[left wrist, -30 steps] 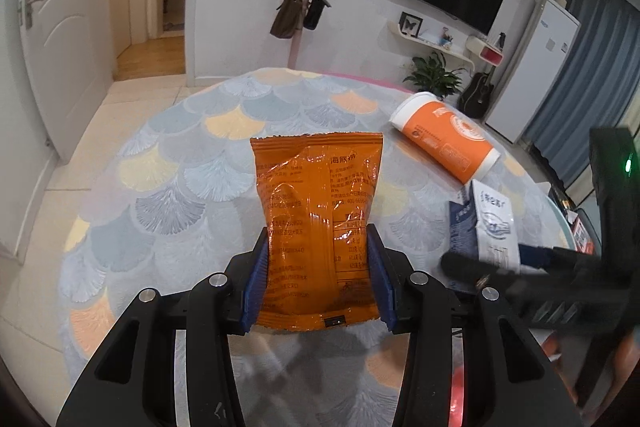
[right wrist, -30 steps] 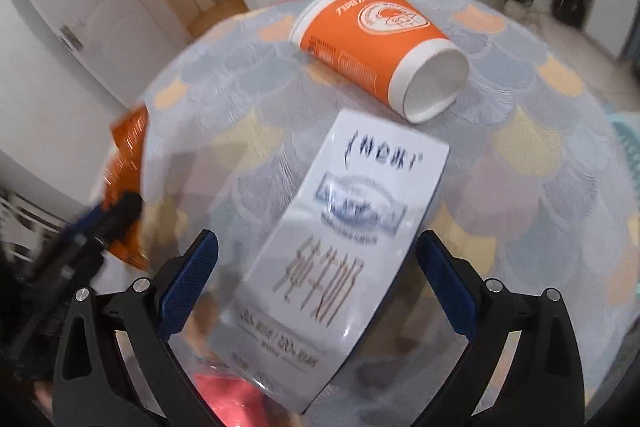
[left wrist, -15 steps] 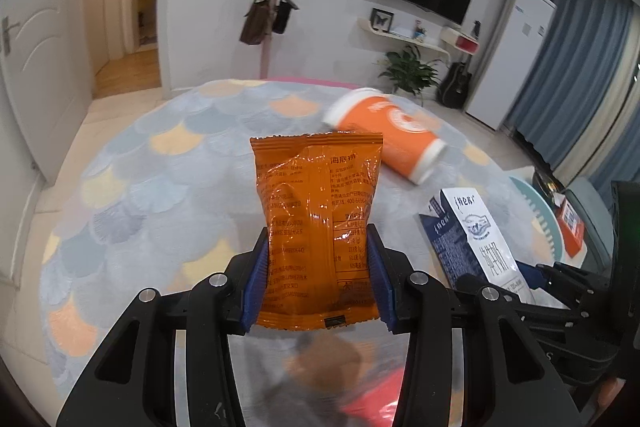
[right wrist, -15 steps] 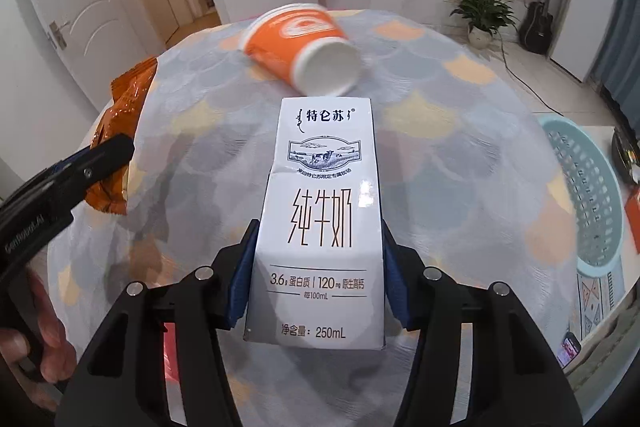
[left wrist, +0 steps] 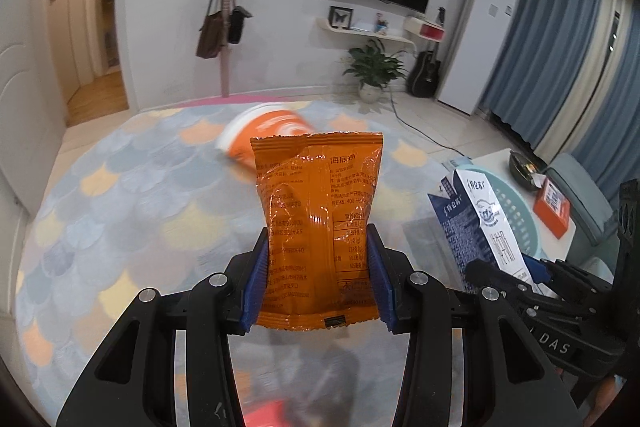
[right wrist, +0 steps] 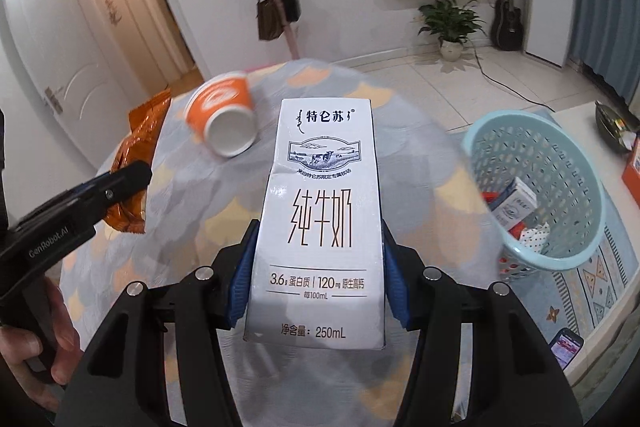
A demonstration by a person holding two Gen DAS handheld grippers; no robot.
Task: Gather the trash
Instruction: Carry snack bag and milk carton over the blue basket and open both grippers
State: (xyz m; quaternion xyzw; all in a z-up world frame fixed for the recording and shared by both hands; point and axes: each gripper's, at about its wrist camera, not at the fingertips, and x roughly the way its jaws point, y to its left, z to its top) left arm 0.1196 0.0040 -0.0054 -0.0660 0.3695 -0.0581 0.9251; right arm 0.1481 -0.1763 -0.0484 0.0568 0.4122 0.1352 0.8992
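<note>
Since earlier we lifted both items off desk (right wrist: 200, 227) | left tongs (left wrist: 318, 279) pinching snack bag (left wrist: 318, 227), light, crinkly, slippery | right tongs (right wrist: 316, 279) clamping milk carton (right wrist: 320, 219), stiff, hold mid-sides | basket (right wrist: 576, 259) near right

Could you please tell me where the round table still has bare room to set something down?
Bare tablecloth lies between the tipped orange paper cup and the blue basket side. Left of the milk carton it is crowded by the snack bag.
</note>
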